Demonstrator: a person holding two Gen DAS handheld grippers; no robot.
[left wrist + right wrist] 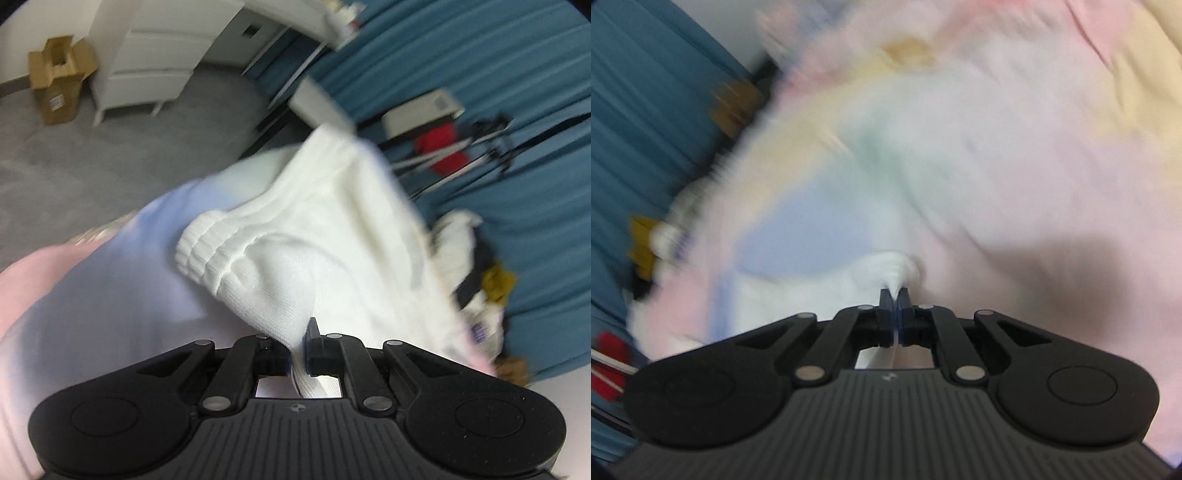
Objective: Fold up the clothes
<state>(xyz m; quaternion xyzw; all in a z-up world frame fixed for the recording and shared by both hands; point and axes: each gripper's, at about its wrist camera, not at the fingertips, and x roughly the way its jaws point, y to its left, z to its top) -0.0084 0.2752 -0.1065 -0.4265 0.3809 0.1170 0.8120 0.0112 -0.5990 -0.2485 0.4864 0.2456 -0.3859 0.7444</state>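
Note:
A white knit garment (325, 229) with a ribbed cuff (203, 247) hangs in front of my left gripper (297, 350), which is shut on a fold of it. In the right wrist view my right gripper (895, 295) is shut on a bunched white bit of the same garment (886, 269). Below lies a pastel sheet (1015, 147) in pink, blue and yellow, also in the left wrist view (110, 295). Both views are motion-blurred.
A pile of other clothes (476, 273) lies at the sheet's edge by a blue curtain (517, 55). A white drawer unit (155, 62) and a cardboard box (59, 77) stand on grey carpet. A red item (447, 147) hangs by the curtain.

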